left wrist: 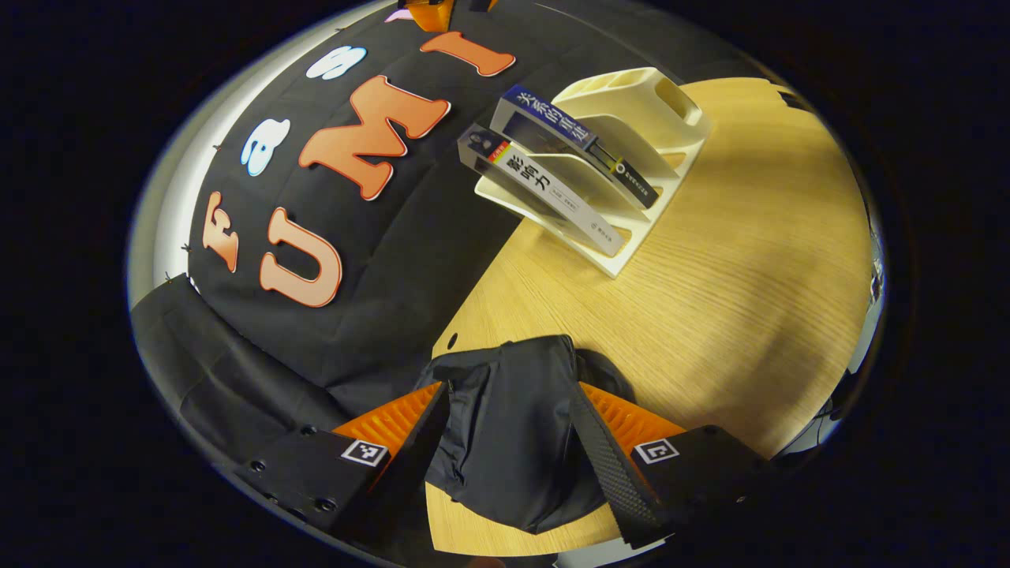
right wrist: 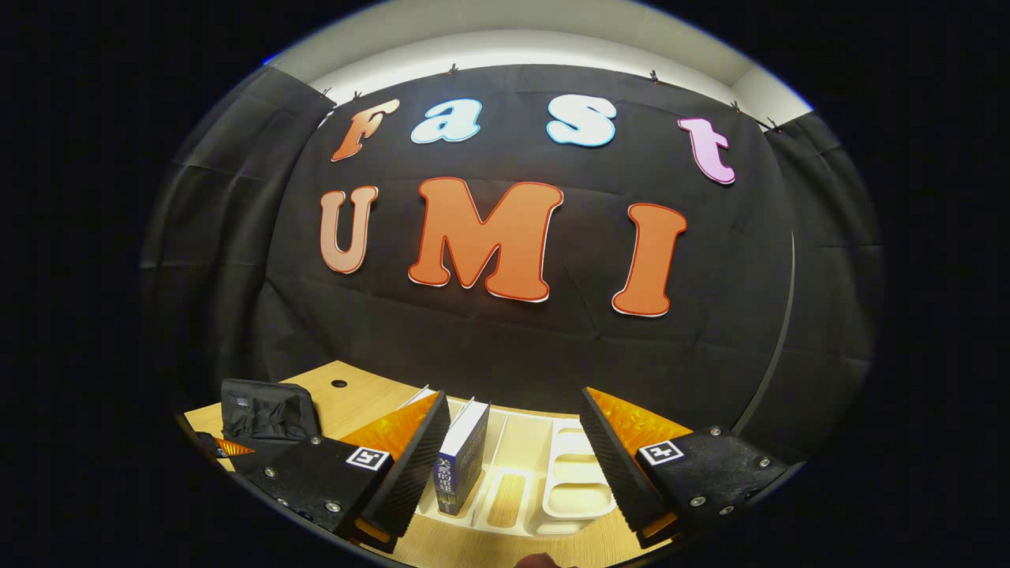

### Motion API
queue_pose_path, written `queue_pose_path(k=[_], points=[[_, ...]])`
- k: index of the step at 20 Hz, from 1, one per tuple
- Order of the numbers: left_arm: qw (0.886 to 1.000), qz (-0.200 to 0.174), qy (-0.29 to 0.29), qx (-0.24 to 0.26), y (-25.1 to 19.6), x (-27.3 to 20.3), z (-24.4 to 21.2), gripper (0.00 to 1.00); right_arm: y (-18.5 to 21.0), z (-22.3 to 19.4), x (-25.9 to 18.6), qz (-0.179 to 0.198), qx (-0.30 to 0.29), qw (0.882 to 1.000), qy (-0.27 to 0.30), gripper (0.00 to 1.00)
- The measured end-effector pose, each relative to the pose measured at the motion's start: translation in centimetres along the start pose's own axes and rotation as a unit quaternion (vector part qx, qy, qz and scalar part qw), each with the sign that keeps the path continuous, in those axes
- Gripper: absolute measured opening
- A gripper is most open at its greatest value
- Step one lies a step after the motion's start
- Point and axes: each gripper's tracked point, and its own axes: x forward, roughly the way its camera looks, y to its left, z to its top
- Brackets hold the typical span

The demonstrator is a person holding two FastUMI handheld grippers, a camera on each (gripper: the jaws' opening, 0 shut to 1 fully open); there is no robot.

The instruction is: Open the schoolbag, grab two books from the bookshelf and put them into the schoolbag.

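In the left gripper view the black schoolbag [left wrist: 505, 450] sits on the wooden table between my left gripper's [left wrist: 511, 388] fingers, which stand wide apart around its top. Farther off, a cream bookshelf rack [left wrist: 663, 134] holds two leaning books: one with a blue spine [left wrist: 580, 146] and one with a grey-white spine [left wrist: 544, 189]. In the right gripper view my right gripper [right wrist: 514, 394] is open above the rack [right wrist: 572, 493]. The blue book [right wrist: 461, 454] stands upright just inside its left finger, apart from the right one. The schoolbag [right wrist: 264, 410] stands at the left.
The wooden table [left wrist: 734, 300] stretches to the right of the rack and bag, and a small round hole [left wrist: 451, 342] lies near its back edge. The booth's black cloth wall [right wrist: 505, 347] rises directly behind the rack.
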Motion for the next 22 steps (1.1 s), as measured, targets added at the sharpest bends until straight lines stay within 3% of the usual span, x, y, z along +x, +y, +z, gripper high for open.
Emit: queue_pose_path(k=[8, 13, 17, 20, 22], points=[[0.995, 0.023, 0.096, 0.004, 0.2, -0.5, -4.5, 0.97, 0.0, 0.2, 0.2, 0.018, -0.005, 1.0, -0.005, 0.99], [0.991, 0.042, 0.123, 0.011, 1.4, 0.1, -5.2, 0.95, 0.2, 0.3, 0.4, 0.024, -0.009, 1.0, -0.005, 0.99], [0.991, 0.017, 0.131, 0.011, 1.4, 1.8, -5.8, 0.65, 0.9, 0.1, 0.5, 0.028, -0.016, 0.999, 0.007, 0.99], [0.991, -0.014, 0.13, 0.003, 1.2, 2.9, -5.9, 0.28, 1.4, 0.0, 0.8, 0.02, -0.029, 0.999, 0.016, 0.99], [0.991, -0.05, 0.126, -0.008, 1.3, 3.2, -5.8, 0.11, 2.0, 0.0, 1.0, 0.013, -0.029, 0.999, 0.024, 0.99]])
